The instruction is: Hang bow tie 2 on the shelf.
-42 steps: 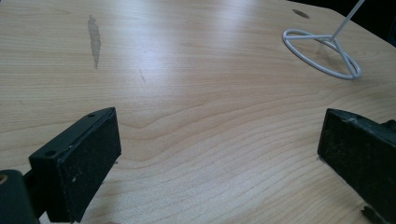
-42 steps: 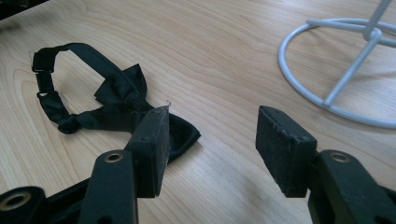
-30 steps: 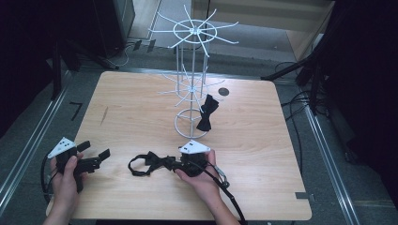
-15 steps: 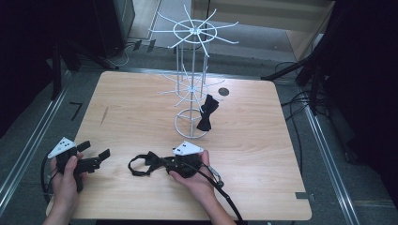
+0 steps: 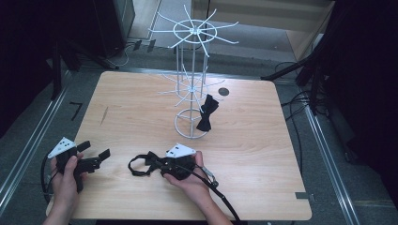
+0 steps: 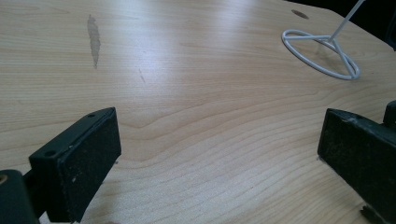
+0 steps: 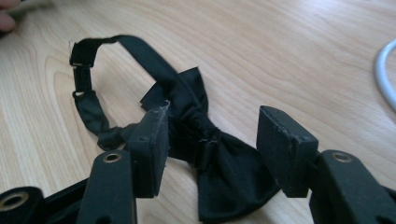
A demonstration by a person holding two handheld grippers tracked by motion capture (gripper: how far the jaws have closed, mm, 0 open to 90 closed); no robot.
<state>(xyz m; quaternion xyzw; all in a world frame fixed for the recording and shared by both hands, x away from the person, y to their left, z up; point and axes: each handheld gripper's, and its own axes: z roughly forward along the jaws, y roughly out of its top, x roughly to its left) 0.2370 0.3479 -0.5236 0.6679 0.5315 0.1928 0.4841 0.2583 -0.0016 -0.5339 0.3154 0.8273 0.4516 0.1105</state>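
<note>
Straddling the bow tie [image 7: 205, 154] on the table [image 5: 244, 140], my right gripper [image 7: 212, 149] gapes; left gripper [image 6: 219, 154] spread wide.

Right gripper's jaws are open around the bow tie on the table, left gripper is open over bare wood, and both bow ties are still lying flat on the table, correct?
Not quite: one bow tie hangs on the white wire stand, as the high view shows. The other bow tie lies between the right gripper's open jaws; the left gripper is open over bare table.

A wooden table [image 5: 263, 154] carries a white wire rack [image 5: 190, 129] and a black bow tie [image 5: 145, 164].
</note>
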